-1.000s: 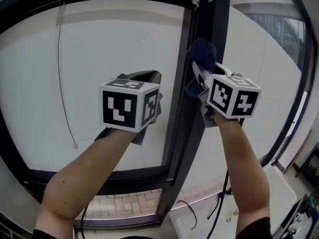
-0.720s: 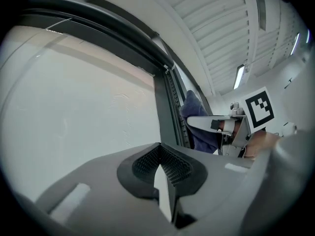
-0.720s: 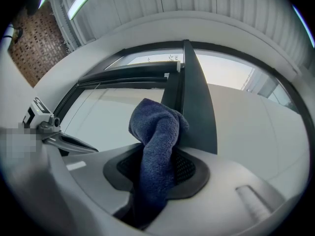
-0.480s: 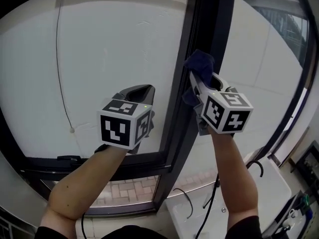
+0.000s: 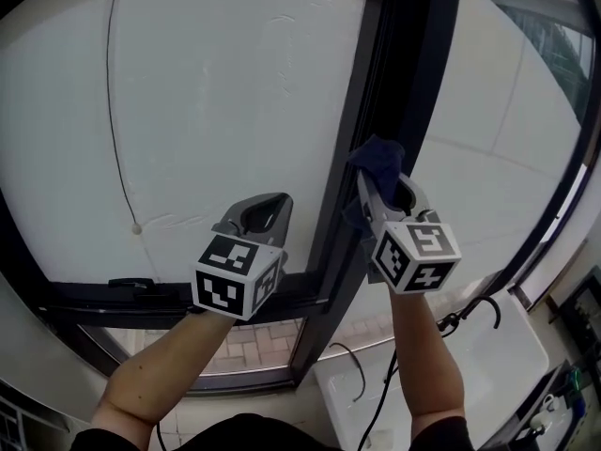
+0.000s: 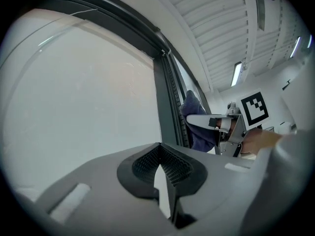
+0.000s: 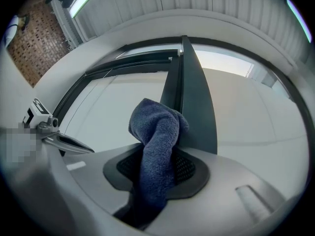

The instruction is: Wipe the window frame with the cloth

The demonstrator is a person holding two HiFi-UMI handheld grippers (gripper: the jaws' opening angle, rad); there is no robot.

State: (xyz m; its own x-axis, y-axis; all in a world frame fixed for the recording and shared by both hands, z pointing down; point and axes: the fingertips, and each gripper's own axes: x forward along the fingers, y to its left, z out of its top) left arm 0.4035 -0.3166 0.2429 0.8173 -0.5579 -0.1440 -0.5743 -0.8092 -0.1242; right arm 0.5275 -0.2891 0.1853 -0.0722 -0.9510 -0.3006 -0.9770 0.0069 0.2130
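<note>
1. Left tongs (image 5: 266,207) – clenched on nothing, idle left of the window frame (image 5: 406,64) upright.
2. Right tongs (image 5: 377,178) clamp the blue cloth (image 5: 377,156), its length running along them, bunched tip pointing far.
3. That tip meets the upright — lower than a second ago, so the wipe is travelling down.

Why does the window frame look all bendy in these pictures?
Head view: the wide lens bows the frame toward the edges. Left gripper view: the frame arcs too, and the corners go dark. Right gripper view: same bulge, yet the cloth looks sharp.
</note>
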